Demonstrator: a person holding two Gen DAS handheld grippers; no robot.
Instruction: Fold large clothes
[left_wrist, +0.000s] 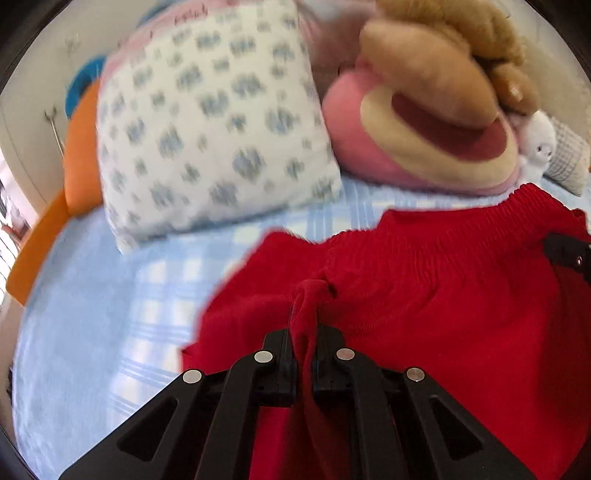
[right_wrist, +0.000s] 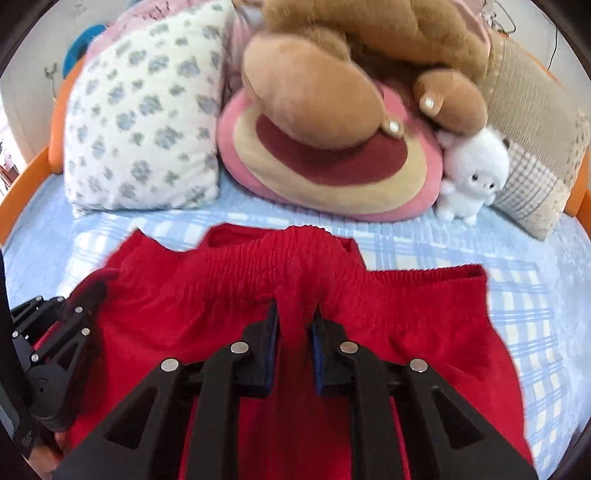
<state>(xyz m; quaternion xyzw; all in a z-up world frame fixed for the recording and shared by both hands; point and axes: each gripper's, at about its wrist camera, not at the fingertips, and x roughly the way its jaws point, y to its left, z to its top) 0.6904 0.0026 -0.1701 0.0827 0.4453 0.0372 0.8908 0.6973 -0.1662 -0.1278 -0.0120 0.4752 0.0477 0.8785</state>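
Nearest the lens in the left wrist view, the left tool (left_wrist: 303, 317) is clamped tight on a thin bunched tuck of the red garment (left_wrist: 424, 295), the cloth squeezed into a narrow rope between its fingers. Its partner, the right tool (right_wrist: 295, 314), has its fingers closed to a narrow gap around a thicker gather of the same fabric, just below the ribbed elastic band (right_wrist: 295, 243), which humps up ahead of it. Holding two points along one edge most likely keeps the garment spread between the hands so it can be lifted and laid over itself; both grips sit near the band, which suggests a fold starting from that end. The red garment lies on the bed (right_wrist: 517, 295), over a blue checked sheet, with its lower part running out of view beneath the tools. Beyond it, against the orange bed frame (right_wrist: 55, 122), are a patterned pillow (right_wrist: 140, 122), a round pink cushion (right_wrist: 325, 173), a brown plush toy (right_wrist: 332, 74) resting on that cushion, and a small white plush (right_wrist: 472, 173). No containers are visible anywhere.
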